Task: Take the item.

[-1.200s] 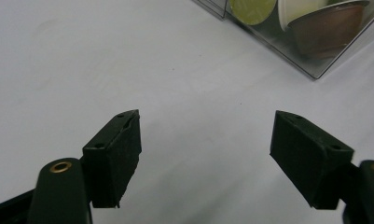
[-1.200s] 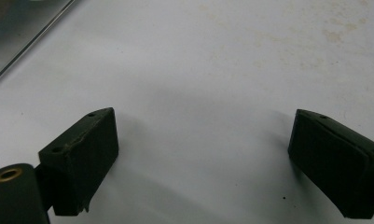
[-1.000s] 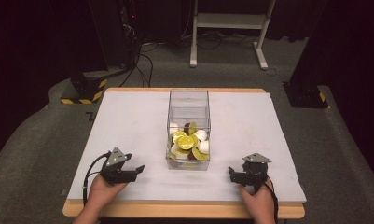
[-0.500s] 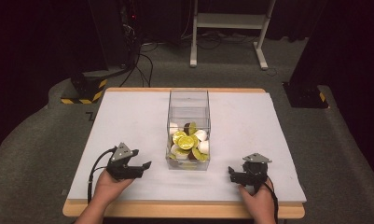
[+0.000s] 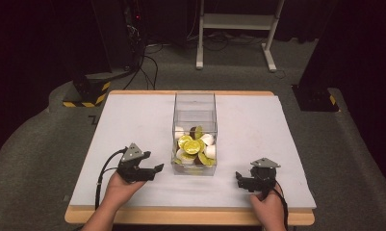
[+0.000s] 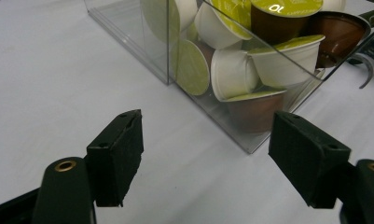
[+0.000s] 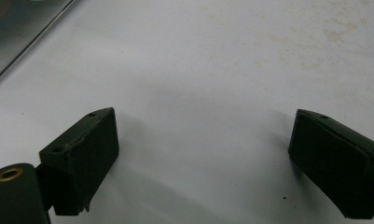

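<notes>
- Coffee capsules, white and brown plastic with green foil lids (image 5: pixel 194 147), sit heaped in the clear plastic rectangular box (image 5: pixel 194 103) mid-surface, filling its near end.
- White-covered surface (image 5: pixel 133 120): bare around the box.
- Left claw (image 5: pixel 154 169): jaws spread, empty, just beside the box's near-left corner, aimed at it; judged an approach step.
- Right claw (image 5: pixel 239 178): jaws apart, empty, resting well right of the box.
- Next move likely calls for reaching over the box's open top.

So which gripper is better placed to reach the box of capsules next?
Left, probably. The left gripper sits open just beside the box, aimed at its near corner; the right gripper is open but farther off, over bare table.
</notes>
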`<action>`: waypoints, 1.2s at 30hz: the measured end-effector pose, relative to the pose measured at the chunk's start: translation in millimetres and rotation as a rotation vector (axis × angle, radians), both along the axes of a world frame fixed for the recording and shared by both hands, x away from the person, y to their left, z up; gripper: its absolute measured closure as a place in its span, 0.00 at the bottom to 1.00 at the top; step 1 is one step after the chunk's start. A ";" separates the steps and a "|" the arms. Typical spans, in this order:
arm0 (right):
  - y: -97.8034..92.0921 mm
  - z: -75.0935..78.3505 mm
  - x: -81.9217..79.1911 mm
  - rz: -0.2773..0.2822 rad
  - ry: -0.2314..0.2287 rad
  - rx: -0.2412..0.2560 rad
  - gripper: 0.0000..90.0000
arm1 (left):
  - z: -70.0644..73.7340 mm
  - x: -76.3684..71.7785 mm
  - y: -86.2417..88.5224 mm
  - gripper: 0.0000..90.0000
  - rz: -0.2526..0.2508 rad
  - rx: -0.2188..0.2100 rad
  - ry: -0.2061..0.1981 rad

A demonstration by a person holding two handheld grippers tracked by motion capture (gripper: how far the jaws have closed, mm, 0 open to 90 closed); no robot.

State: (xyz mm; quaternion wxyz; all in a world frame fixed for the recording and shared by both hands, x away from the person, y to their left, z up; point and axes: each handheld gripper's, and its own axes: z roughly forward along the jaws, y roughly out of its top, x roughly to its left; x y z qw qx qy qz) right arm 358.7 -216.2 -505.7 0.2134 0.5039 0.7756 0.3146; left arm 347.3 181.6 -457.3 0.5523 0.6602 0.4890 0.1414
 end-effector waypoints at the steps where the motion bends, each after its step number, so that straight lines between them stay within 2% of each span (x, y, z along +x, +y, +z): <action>1: 0.0 0.0 0.0 0.000 0.000 0.000 0.09 | 0.8 0.6 -0.8 0.30 -0.001 -0.002 0.001; 4: 0.0 -0.1 0.0 0.000 -0.001 0.000 0.09 | 4.1 2.5 -4.5 0.30 -0.011 -0.002 0.003; 6: 0.0 -0.1 0.0 0.000 -0.001 0.000 0.09 | 6.9 3.2 -6.3 0.30 -0.021 0.013 -0.002; 14: 0.0 -0.2 -0.1 0.000 -0.002 0.000 0.09 | 18.2 4.3 -14.5 0.31 -0.006 -0.025 -0.024; 16: 0.0 -0.2 -0.1 0.000 -0.002 0.000 0.09 | 20.7 4.3 -14.7 0.31 -0.013 -0.016 -0.027; 20: 0.0 -0.2 -0.1 0.000 -0.002 0.000 0.09 | 24.2 3.3 -15.8 0.31 -0.013 -0.027 -0.029; 25: 0.1 -0.2 -0.3 -0.001 -0.002 0.001 0.09 | 24.8 3.1 -16.0 0.31 -0.026 -0.028 -0.030; 26: 0.1 -0.2 -0.3 -0.001 -0.002 0.001 0.09 | 24.3 3.1 -17.5 0.31 -0.024 -0.042 -0.029; 31: 0.1 -0.2 -0.4 -0.002 -0.003 0.000 0.09 | 23.4 3.4 -21.5 0.30 -0.033 -0.045 -0.036; 35: 0.1 -0.2 -0.4 -0.002 -0.003 0.001 0.09 | 25.8 6.8 -21.7 0.30 -0.036 -0.068 -0.036; 36: 0.1 -0.3 -0.4 -0.002 -0.003 0.000 0.09 | 26.4 7.0 -22.1 0.30 -0.041 -0.057 -0.038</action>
